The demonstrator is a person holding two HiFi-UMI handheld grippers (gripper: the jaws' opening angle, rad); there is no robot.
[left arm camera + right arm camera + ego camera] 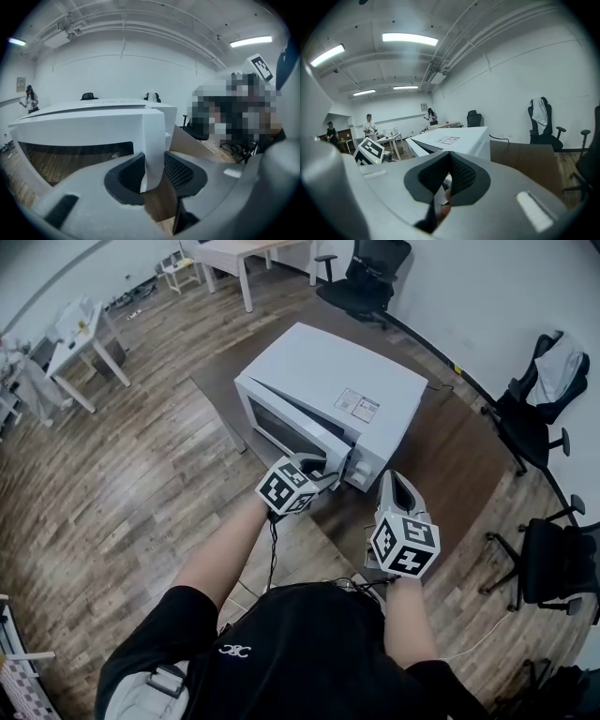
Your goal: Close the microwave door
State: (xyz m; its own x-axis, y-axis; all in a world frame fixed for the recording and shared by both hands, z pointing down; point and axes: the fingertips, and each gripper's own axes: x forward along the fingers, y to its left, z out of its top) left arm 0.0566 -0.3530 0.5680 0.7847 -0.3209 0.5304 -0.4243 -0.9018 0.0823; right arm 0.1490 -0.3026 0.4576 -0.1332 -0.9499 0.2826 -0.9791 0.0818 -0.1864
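The microwave (328, 381) is standing at the near edge of the table (459, 446), and its door (291, 423) is hanging slightly ajar. The left gripper (330, 472) is pinching the door's free edge. The right gripper (394, 482), jaws together and empty, is hovering beside it. Only the last push seems left.

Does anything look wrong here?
The door of the microwave is not shut: its free edge stands out from the front, pinched in the left gripper. Nothing else looks odd.

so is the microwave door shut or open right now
Open, just ajar. In the head view the microwave door stands off the microwave body at its free edge, and the left gripper clamps that edge.
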